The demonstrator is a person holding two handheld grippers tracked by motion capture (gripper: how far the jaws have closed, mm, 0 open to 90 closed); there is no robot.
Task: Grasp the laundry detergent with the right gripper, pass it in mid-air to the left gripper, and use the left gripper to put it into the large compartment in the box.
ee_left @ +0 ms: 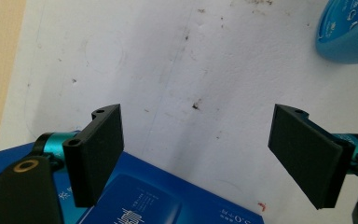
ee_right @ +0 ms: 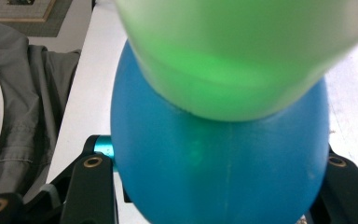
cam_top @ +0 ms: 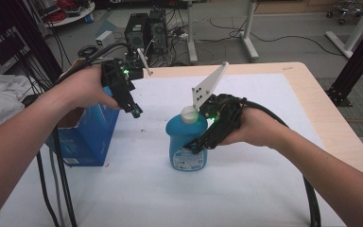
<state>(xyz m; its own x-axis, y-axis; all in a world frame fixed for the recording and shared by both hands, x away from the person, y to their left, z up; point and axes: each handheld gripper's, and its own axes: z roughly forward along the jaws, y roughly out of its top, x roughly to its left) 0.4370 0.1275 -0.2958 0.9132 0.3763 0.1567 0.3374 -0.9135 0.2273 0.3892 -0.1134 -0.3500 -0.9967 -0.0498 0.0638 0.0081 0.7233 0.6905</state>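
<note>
Right gripper view: blue detergent bottle (ee_right: 219,172) sits clamped between the right gripper (ee_right: 214,186) jaws; left gripper (ee_left: 196,154) jaws spread wide, holding nothing.

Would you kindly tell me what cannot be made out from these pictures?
- Right tool jaw pads: in the right gripper view the blue detergent bottle covers them, so contact cannot be confirmed.
- Bottle label: too small to read in the high view.
- Blue box: cut off by the bottom edge in the left gripper view; its print is blurred.
- Bottle cap: blurred, too close.
</note>
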